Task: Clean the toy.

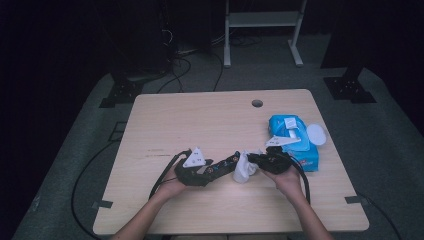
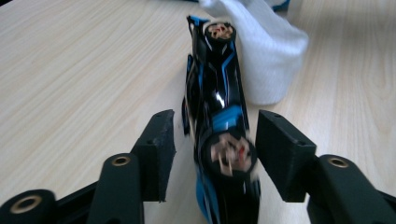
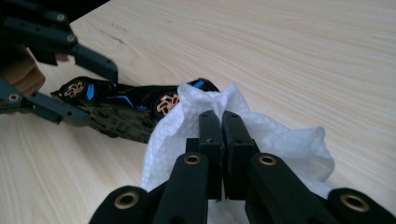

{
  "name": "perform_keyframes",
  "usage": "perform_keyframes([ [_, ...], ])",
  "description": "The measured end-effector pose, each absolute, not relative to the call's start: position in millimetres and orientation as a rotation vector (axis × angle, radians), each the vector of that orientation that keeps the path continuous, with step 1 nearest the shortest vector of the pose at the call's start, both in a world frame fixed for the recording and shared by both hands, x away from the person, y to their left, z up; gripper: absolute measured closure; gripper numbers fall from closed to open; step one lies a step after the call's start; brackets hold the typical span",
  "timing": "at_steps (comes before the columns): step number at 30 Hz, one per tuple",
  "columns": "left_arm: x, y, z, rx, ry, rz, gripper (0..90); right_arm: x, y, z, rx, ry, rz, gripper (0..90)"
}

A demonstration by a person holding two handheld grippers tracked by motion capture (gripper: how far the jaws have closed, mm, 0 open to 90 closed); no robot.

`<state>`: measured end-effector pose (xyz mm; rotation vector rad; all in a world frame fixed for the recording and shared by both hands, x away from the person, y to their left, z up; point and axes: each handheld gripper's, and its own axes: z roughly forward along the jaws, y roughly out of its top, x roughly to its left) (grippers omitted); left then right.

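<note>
Desk (image 1: 200,120) of pale wood carried everything, and we take the toy car (image 2: 219,116) near its front edge as our landmark. Beyond the car's right end lay a blue pack of wipes (image 1: 292,137) with its white lid (image 1: 316,134) flipped open, well clear of the work and blocking nothing. Touching the car's right end was the white wipe (image 3: 243,135), bunched so that it could rub the glossy black-and-blue body. Our right gripper (image 3: 222,122) had its fingers pressed tight on a fold of that wipe, which let us push the cloth against the car. Our left gripper (image 2: 212,154) sat at the car's left end, its fingers standing apart on either side of the body with a gap at each side, so we judged the car rested loose on the desk rather than clamped.
</note>
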<state>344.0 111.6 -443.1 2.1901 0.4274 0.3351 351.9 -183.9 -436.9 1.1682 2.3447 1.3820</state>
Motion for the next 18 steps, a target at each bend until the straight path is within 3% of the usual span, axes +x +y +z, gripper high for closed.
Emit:
perform_keyframes([
  [10,364,68,-432,2.327,0.396,0.307,42.2,343,-199,-437,1.173,2.343,1.378,87.7],
  [18,377,49,-434,2.407,0.412,0.305,43.8,343,-201,-440,1.178,2.346,1.381,87.7],
])
